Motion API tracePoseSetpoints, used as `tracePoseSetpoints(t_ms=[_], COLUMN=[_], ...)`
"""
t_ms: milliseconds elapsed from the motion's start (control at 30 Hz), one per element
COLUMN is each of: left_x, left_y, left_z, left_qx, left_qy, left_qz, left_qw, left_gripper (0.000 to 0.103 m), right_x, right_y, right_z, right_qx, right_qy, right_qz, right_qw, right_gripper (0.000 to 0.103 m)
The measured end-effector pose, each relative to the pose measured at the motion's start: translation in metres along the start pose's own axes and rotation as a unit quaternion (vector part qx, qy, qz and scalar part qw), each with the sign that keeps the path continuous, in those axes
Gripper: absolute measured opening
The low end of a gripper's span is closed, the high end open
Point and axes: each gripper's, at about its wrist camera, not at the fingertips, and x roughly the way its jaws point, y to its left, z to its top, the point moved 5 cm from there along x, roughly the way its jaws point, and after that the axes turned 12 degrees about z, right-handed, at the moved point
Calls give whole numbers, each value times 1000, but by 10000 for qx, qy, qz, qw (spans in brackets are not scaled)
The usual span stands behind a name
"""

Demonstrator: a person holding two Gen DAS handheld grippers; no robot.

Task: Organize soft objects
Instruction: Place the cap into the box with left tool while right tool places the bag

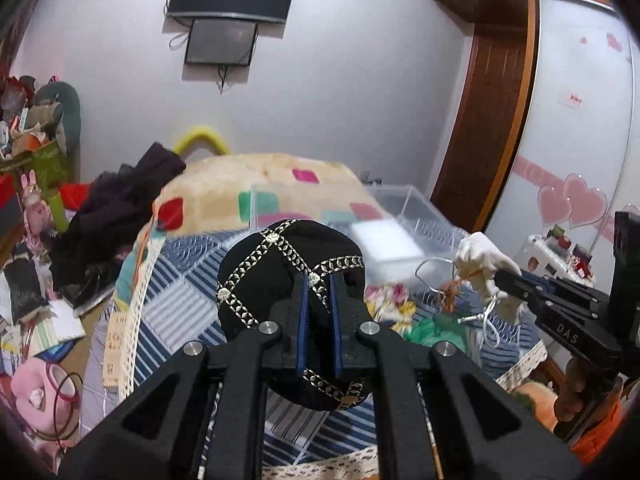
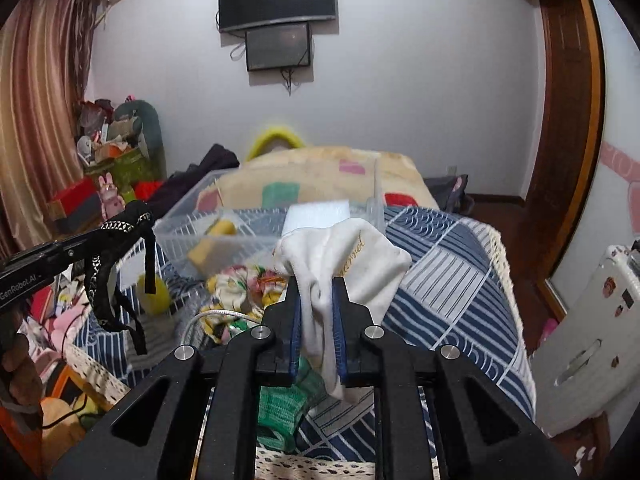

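Black cloth with silver braid fills the left tongs (image 1: 318, 280): a cap (image 1: 288, 280), pinched at its edge with the pads nearly closed on the fabric, held above the bed (image 1: 192, 280). The right tongs (image 2: 318, 280) are likewise closed down on a white pouch (image 2: 348, 256), which hangs over the quilt in front of the clear plastic box (image 2: 224, 220). Both pieces look light and limp, so they should sag and swing rather than resist. A pinch through a doubled fold or the cap's stiffer braided band is likely to hold best. The pouch's loose cord (image 1: 490, 320) dangles and could snag on the box rim. A floral cloth (image 2: 240, 280) and a green knit piece (image 2: 280, 404) lie on the bed.
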Motion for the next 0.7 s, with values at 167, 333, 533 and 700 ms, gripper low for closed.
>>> tracePoseSetpoints(t_ms=[167,333,533,700], left_x=[-4,6,23,47], left_y=[-2,-2,-5,-10], left_z=[22,45,65,71], left_qx=[-27,-59,-121,-148], left_qy=[-226,-320,-325,-216], left_qz=[-80,-102,-121,-107], left_qw=[9997,9994,9993,9996], left_gripper=[9,9,9,9], right_x=[-8,-8,-3,11], right_y=[0,0,2,2], right_z=[15,31,50,60], right_qx=[-48,-94,-181,-158], right_qy=[-236,-432,-614,-657], right_qz=[18,59,94,76], right_qw=[9997,9990,9979,9977], right_gripper=[12,12,12,12])
